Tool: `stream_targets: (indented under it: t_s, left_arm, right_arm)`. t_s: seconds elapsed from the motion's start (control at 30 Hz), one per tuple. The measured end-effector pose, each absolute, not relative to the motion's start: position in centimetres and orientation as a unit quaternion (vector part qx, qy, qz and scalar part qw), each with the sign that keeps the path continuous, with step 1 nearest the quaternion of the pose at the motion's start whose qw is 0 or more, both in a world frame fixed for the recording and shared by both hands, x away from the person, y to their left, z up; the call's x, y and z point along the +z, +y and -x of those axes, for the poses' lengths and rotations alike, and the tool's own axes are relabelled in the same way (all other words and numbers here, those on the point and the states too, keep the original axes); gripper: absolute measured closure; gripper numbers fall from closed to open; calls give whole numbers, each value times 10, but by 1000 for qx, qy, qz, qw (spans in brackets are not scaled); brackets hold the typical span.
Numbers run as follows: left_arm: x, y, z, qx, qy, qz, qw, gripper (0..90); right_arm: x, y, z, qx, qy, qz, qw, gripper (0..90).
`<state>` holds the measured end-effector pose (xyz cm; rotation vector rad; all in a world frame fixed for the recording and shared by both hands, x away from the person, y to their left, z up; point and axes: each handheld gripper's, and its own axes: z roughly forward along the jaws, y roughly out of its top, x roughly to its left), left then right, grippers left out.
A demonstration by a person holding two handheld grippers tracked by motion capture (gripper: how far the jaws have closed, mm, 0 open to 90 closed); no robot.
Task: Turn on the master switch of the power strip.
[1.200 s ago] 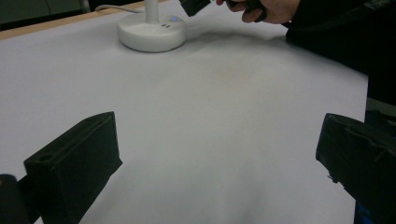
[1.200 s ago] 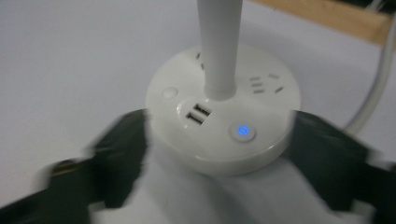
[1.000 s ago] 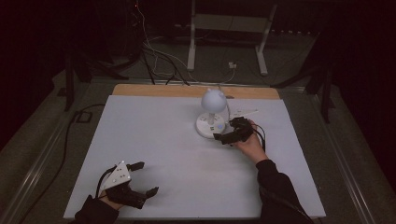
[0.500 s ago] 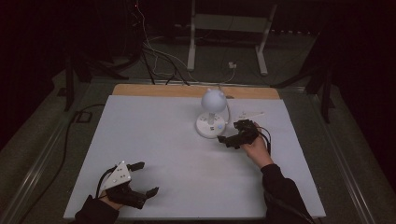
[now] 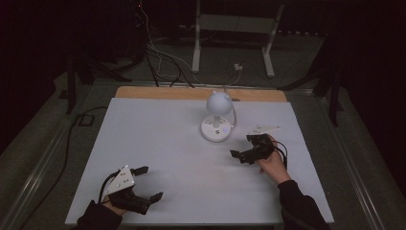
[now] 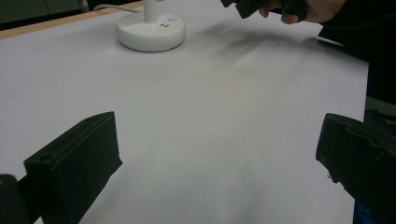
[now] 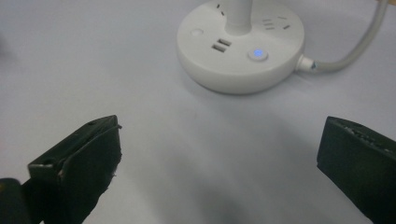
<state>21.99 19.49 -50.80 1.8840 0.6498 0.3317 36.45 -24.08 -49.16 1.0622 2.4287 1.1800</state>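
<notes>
right hand-held gripper (image 5: 242, 152) hangs just beside the white lamp (image 5: 218, 120), jaws spread wide, nothing gripped. left hand-held gripper (image 5: 147, 183) sits wide too, low on the worktop (image 5: 158, 139).

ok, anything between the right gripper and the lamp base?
Nothing visible. The right gripper sits with open jaws just short of the lamp base, and only bare white table lies between them. The cord leaves the base on the far side.

A white desk lamp with a round base (image 5: 216, 129) stands on the white-topped table (image 5: 158, 139), toward its far middle. The right gripper (image 5: 243, 151) hovers near its right front; the left gripper (image 5: 147, 183) sits well apart at the near left edge.
</notes>
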Motion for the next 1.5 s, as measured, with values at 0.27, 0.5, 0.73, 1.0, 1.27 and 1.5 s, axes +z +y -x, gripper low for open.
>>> stream_targets:
  t_s: [0.27,0.5,0.73,1.0,1.27,1.5]
  left_arm:
    - [-508,196,-220,140,272,-789,532,2]
    - [-508,196,-220,140,271,-790,532,2]
    - [-508,195,-220,141,271,-791,530,1]
    - [-508,196,-220,142,271,-791,530,2]
    - [-508,195,-219,142,271,-791,530,1]
    - [-508,195,-219,142,270,-791,530,2]
  right_arm:
    - [-497,-255,-342,403,829,-366,129,0]
    - [-497,-272,-322,413,823,-370,122,0]
    - [-501,-290,-301,403,821,-383,128,0]
    - [-507,-306,-276,397,818,-393,137,0]
    - [-512,-324,-260,390,814,-405,144,0]
    - [-515,-340,-250,391,807,-419,140,0]
